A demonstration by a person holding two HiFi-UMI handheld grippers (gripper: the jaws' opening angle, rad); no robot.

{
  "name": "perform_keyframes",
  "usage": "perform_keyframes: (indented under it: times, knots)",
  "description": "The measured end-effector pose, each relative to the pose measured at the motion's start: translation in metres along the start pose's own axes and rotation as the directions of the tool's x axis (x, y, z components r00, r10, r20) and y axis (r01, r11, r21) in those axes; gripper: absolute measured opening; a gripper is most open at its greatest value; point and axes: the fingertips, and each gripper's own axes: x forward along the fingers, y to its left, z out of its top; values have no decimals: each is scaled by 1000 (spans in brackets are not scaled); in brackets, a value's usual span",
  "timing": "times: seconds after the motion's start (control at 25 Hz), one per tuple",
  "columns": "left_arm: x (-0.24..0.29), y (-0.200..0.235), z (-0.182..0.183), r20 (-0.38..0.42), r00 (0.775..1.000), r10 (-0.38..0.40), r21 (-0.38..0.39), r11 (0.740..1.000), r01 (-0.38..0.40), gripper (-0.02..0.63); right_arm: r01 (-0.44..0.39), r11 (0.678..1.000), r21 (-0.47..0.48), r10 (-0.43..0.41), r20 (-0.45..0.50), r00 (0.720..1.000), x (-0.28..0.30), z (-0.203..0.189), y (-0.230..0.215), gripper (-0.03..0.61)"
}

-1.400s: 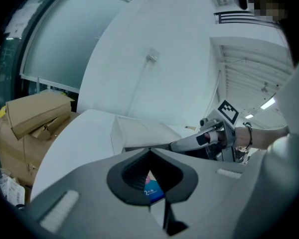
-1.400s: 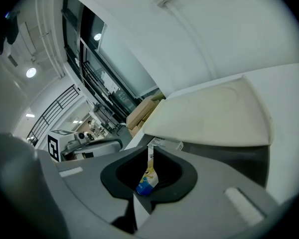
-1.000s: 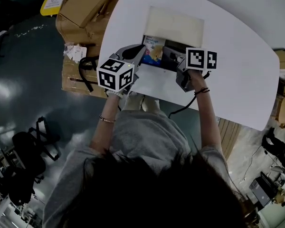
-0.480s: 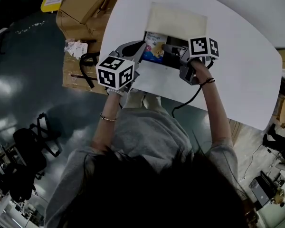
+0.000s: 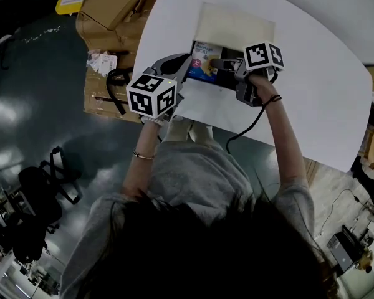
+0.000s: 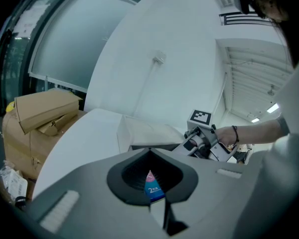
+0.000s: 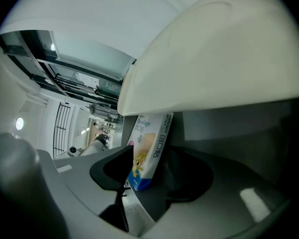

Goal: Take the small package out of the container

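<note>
The container [image 7: 234, 128] sits open on the white table [image 5: 311, 92], its cream lid [image 5: 237, 25] folded back toward 12 o'clock. The small package [image 7: 148, 143] is inside it, standing on end. The right gripper [image 5: 220, 63] comes in from the package's 3 o'clock, and its jaws are closed onto the package's lower part, only a package-thickness apart. The left gripper [image 5: 186, 67] reaches in from 8 o'clock with its tips drawn together at the container's near-left edge. I cannot tell whether it pinches the wall.

The hold is low on a tall, slick box, so I would expect it to pivot or slip if pulled fast. The lid overhangs the package, so its top could catch there. If the left gripper is not bracing the container, the whole thing may drag along.
</note>
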Motion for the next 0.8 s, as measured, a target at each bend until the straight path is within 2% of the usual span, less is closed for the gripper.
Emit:
perform_keyframes:
  times: [0.16, 0.28, 0.6, 0.8]
  knots:
    - [-1, -2, -2, -1, 1000, -2, -4, 1000, 2, -8, -5, 1000, 8, 5, -19, 1000, 5, -1, -1, 224]
    - [-4, -3, -2, 1, 1000, -2, -5, 1000, 2, -8, -14, 1000, 28, 15, -19, 1000, 6, -1, -2, 170]
    - [-11, 3, -3, 8, 1000, 10, -10, 1000, -10, -8, -49, 997, 65, 51, -18, 999, 5, -2, -2, 149]
    - [-13, 2, -2, 12, 1000, 14, -9, 1000, -14, -8, -64, 989, 132, 69, -30, 997, 1, -2, -2, 137]
